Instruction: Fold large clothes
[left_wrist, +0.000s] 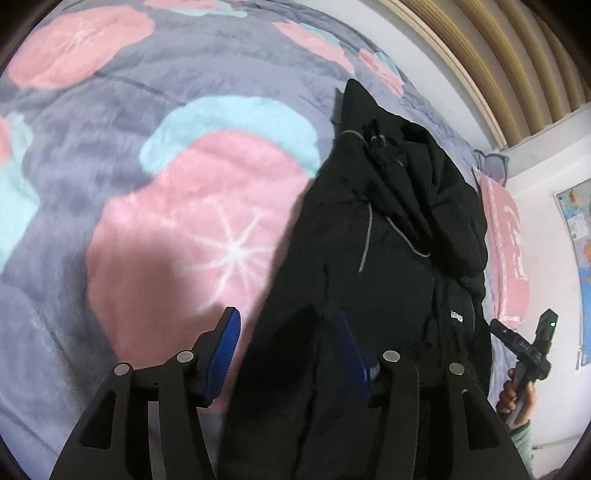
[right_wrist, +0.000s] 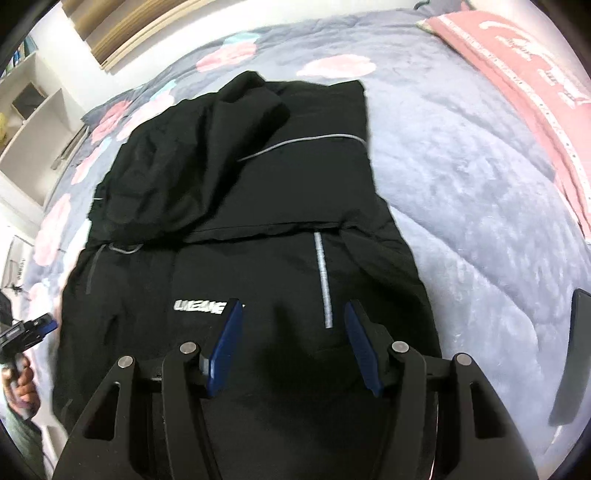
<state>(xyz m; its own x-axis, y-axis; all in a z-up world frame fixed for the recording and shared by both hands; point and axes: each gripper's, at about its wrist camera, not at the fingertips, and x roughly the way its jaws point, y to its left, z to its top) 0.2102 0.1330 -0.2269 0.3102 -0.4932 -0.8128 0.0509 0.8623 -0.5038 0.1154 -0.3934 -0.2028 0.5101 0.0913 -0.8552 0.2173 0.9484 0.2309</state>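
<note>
Both claws, left (left_wrist: 290, 354) and right (right_wrist: 293, 343), gape empty over the black jacket (right_wrist: 258, 206) lying mid-frame on the bed (left_wrist: 110, 155); its bunched hood could slip, skewing the fold.

My black jacket (right_wrist: 258, 206) is matt woven cloth, slightly puffy, with a reflective grey strip (right_wrist: 323, 280) and glossy white lettering (right_wrist: 199, 306). The bedspread (left_wrist: 110, 155) under it is soft, fuzzy plush in grey, pink and teal. My left tool (left_wrist: 288, 354) and right tool (right_wrist: 293, 343) are matt black plastic with ribbed blue rubbery pads (right_wrist: 225, 354) and shiny metal pins (right_wrist: 188, 348). The pillow (right_wrist: 517, 92) is pink cloth.
</note>
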